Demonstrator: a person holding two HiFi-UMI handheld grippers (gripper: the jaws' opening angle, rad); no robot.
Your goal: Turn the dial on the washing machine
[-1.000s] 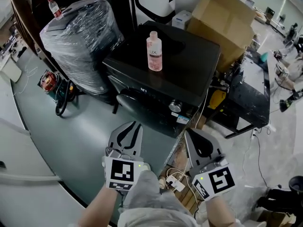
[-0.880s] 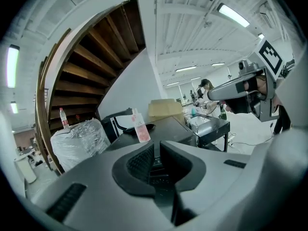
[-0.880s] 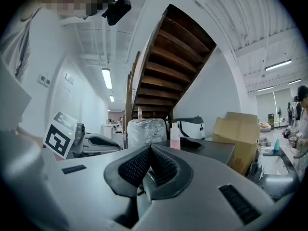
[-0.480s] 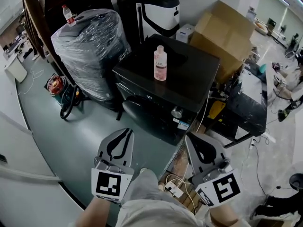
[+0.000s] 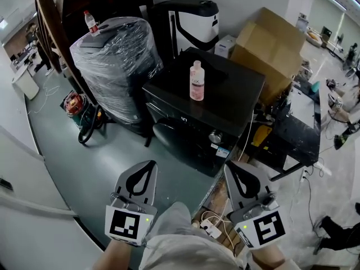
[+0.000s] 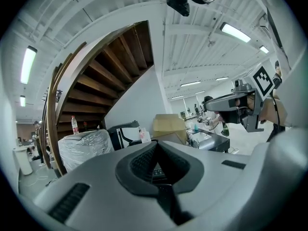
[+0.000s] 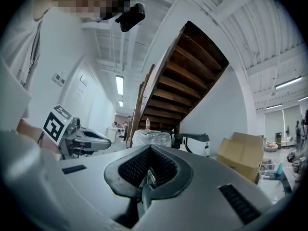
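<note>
The black washing machine (image 5: 225, 91) stands in the middle of the head view, with its silver dial (image 5: 215, 136) at the right of its front panel. A pink bottle (image 5: 196, 81) stands upright on its lid. My left gripper (image 5: 151, 163) is held low at the front left, well short of the machine, jaws shut and nothing between them. My right gripper (image 5: 228, 163) is held beside it, below the dial and apart from it, its jaws together and empty too. In the left gripper view the left gripper's tips (image 6: 157, 143) meet; the right gripper (image 7: 150, 147) looks the same in its own view.
A plastic-wrapped bundle (image 5: 115, 66) with a bottle (image 5: 90, 21) on top stands left of the machine. A black-and-white appliance (image 5: 188, 21) and a cardboard box (image 5: 270, 44) stand behind it. A black table (image 5: 295, 122) is at the right. A power strip and cables (image 5: 209, 225) lie at my feet.
The left gripper's jaws have closed from slightly apart. Both grippers have sunk lower in the head view, and the view has shifted so the machine sits further off.
</note>
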